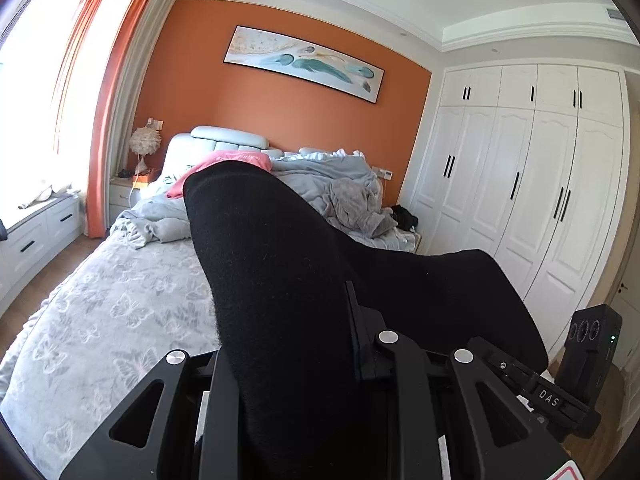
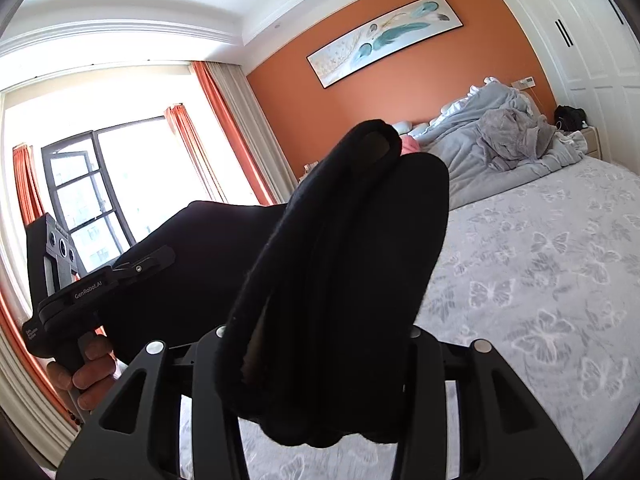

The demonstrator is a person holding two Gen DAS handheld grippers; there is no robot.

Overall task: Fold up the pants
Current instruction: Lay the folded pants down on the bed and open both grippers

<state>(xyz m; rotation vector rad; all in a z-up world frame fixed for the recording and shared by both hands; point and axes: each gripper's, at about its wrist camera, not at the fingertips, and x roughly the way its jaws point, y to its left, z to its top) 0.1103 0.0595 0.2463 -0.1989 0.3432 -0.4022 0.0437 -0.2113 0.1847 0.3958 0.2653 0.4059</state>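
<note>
Both grippers, left (image 1: 288,360) and right (image 2: 320,360), clench the black pants (image 1: 260,248) above the bed (image 1: 120,312)

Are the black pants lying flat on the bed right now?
No, the pants are bunched between the right gripper fingers, raised above the bed.

The pants (image 1: 280,280) are black, soft knit, hanging lifted above the bed (image 1: 100,320). In the left view one folded band is running from 6 toward 12 o'clock, another spreading toward 3. In the right view they (image 2: 360,260) are bunching in thick layered folds, hem edges showing.
</note>
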